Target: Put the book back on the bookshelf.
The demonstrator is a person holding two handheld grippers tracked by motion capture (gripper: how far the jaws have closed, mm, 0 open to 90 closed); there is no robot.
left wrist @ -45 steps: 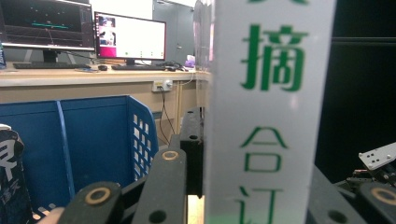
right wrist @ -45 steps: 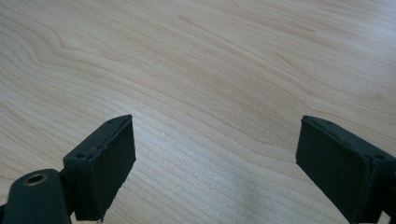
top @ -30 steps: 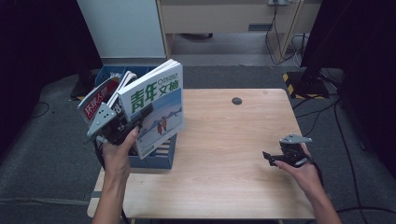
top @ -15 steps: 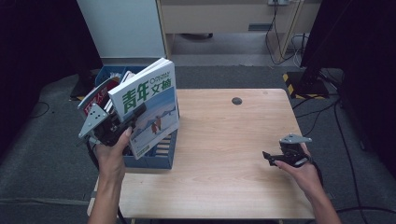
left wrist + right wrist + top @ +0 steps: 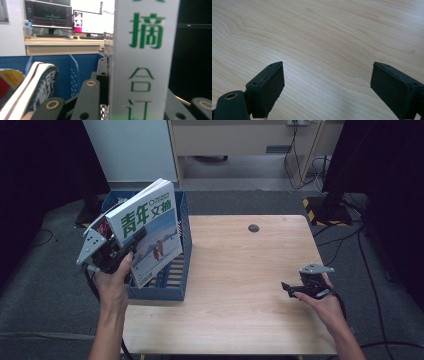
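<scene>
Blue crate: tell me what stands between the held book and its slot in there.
The left gripper holds the thick book tilted over the blue crate. A red-and-black magazine leans in the compartment beside it, behind a blue divider. Nothing visible blocks the book's way down.

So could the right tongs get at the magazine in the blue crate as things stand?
Probably not without a long reach: the right tongs sit open across the table, while the left tongs already clamp the magazine over the crate.

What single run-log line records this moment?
left tongs: shut on magazine, over blue crate | right tongs: open, empty, above table
</scene>
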